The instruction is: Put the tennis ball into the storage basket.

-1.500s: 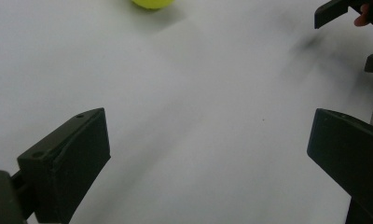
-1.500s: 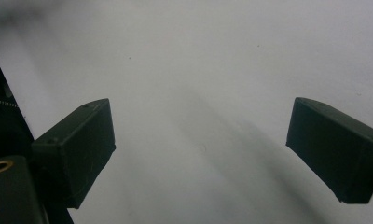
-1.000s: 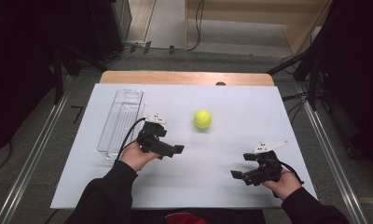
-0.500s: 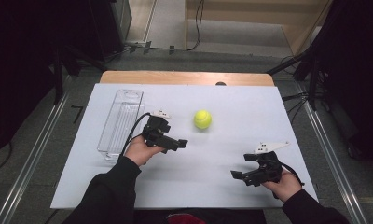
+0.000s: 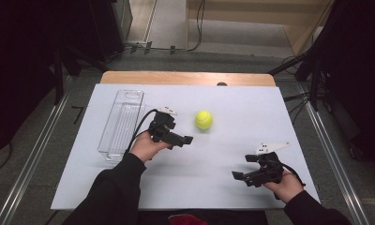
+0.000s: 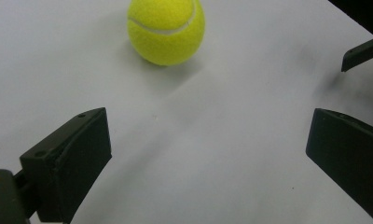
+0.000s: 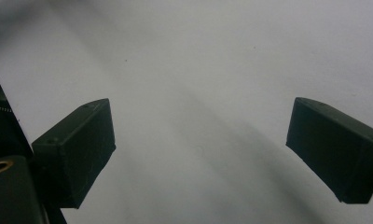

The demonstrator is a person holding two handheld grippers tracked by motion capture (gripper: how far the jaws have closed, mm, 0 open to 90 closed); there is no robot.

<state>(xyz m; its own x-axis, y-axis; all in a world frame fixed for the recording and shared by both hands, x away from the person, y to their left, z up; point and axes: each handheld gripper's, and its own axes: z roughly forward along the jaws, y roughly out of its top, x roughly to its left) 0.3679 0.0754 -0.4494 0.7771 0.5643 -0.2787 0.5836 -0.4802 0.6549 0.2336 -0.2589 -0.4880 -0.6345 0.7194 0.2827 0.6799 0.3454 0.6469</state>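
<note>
A yellow-green tennis ball (image 5: 203, 120) rests on the white table top (image 5: 232, 103), a little behind centre. My left gripper (image 5: 180, 136) hovers just left of and in front of it, a short gap away, jaws spread wide and holding nothing. In the left gripper view the ball (image 6: 166, 30) lies ahead and left of the gap between the open jaws of the left gripper (image 6: 208, 154). My right gripper (image 5: 243, 168) is at the front right, pointing left, well away from the ball. The right gripper view has the right gripper (image 7: 198, 149) open over bare table.
A clear, long plastic tray (image 5: 122, 124) lies lengthwise on the left of the table, just beside my left hand. A wooden strip (image 5: 185, 78) runs along the far edge. The right gripper's jaw tip (image 6: 362, 53) pokes in at the left gripper view's upper right.
My left gripper has moved forward and to the right, closer to the tennis ball. The right gripper and the ball have stayed put.
</note>
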